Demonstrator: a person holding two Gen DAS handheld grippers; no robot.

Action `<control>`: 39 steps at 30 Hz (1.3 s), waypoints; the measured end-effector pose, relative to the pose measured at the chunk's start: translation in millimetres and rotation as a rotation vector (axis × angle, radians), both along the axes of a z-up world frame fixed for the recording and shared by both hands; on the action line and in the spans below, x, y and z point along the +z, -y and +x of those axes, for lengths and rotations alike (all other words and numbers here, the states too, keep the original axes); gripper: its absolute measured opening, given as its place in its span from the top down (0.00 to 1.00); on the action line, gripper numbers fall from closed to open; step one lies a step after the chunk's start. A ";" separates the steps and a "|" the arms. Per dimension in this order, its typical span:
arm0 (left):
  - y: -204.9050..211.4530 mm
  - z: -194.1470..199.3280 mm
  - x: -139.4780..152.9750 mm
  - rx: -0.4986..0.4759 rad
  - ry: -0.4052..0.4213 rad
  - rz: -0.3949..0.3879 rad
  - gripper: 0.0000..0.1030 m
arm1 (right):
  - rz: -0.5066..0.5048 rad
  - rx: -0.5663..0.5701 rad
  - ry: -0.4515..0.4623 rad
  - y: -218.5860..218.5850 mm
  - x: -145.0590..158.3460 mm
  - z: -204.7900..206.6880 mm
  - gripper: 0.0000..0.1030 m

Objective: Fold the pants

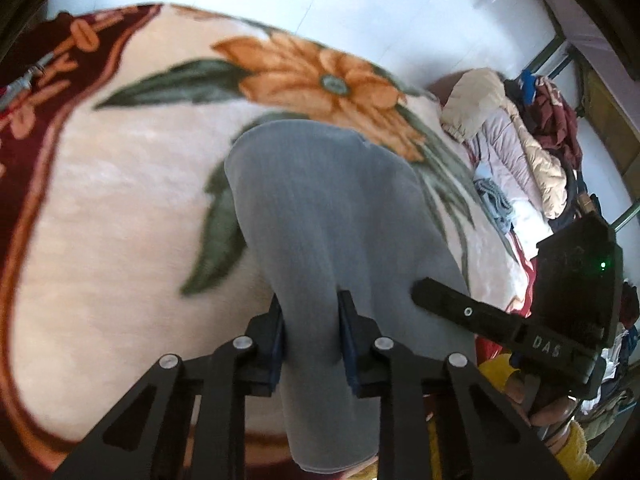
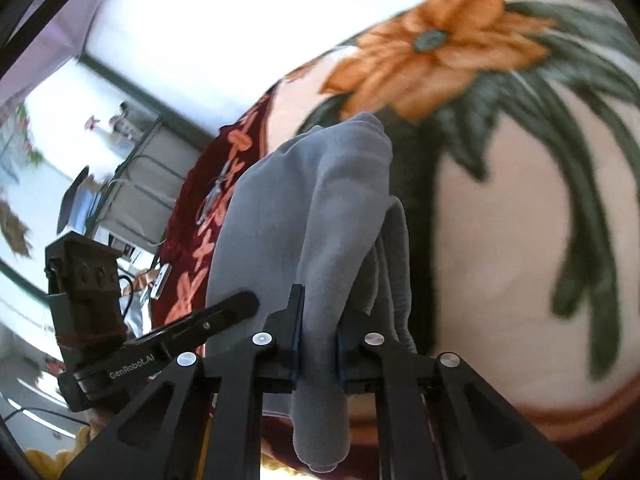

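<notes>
Both the left gripper (image 1: pixel 311 338) and right gripper (image 2: pixel 318 338) pinch grey pants (image 1: pixel 320 216), which stretch lengthwise away over the floral blanket (image 1: pixel 120 184).

Grey pants (image 1: pixel 320 216), soft ribbed fabric, bunched, draped lengthwise over floral blanket

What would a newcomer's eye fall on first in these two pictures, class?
The grey pants, bunched and pinched in the left hand-held gripper at the bottom centre; the right hand-held gripper clamps another fold. Behind them, a big orange flower on the cream blanket. At the far right, a heap of clothes.
</notes>
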State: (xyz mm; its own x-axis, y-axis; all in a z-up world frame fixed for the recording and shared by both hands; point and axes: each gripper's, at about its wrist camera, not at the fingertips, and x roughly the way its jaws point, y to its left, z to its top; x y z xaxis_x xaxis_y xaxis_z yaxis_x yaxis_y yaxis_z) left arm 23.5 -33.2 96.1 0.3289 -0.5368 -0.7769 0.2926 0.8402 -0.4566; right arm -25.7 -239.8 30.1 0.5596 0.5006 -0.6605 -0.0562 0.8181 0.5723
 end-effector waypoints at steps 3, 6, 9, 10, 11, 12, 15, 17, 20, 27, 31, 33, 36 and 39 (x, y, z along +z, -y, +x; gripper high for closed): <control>-14.6 -2.1 14.8 0.011 0.045 0.012 0.77 | -0.009 0.027 0.031 -18.2 12.5 6.5 0.87; -33.8 3.9 27.7 0.026 0.078 0.009 0.76 | -0.018 0.051 0.054 -35.9 22.2 19.9 0.87; -50.1 17.1 32.4 0.037 0.093 0.019 0.76 | -0.028 0.071 0.059 -53.3 22.8 36.6 0.87; -54.6 21.7 32.1 0.041 0.093 0.023 0.76 | -0.025 0.076 0.055 -57.5 20.9 40.9 0.87; -61.7 28.4 30.4 0.047 0.089 0.030 0.76 | -0.018 0.081 0.047 -62.7 15.9 47.6 0.87; -65.0 33.7 28.2 0.049 0.086 0.038 0.76 | -0.013 0.085 0.041 -66.1 12.1 52.5 0.87; -79.2 49.8 17.8 0.059 0.075 0.058 0.76 | -0.002 0.097 0.019 -78.2 -2.9 70.7 0.87; -88.0 61.0 6.3 0.065 0.065 0.068 0.76 | -0.016 0.101 0.006 -83.9 -13.7 80.8 0.87; -96.5 76.6 -14.7 0.068 0.038 0.072 0.75 | -0.093 0.102 -0.029 -92.3 -31.7 94.1 0.86; -103.6 83.4 -43.6 0.067 0.030 0.123 0.60 | -0.246 0.127 -0.013 -93.7 -35.1 93.9 0.78; -108.6 67.7 -21.2 0.098 0.082 0.176 0.61 | -0.345 0.123 0.058 -98.3 -8.4 76.4 0.78; -109.6 55.4 -5.9 0.108 0.112 0.179 0.61 | -0.362 0.124 0.087 -101.6 3.5 65.4 0.78; -106.2 43.4 0.6 0.120 0.106 0.189 0.60 | -0.374 0.146 0.093 -109.9 7.8 54.0 0.78; -102.4 35.7 -11.2 0.129 0.069 0.204 0.60 | -0.408 0.177 0.086 -118.6 -1.6 45.7 0.78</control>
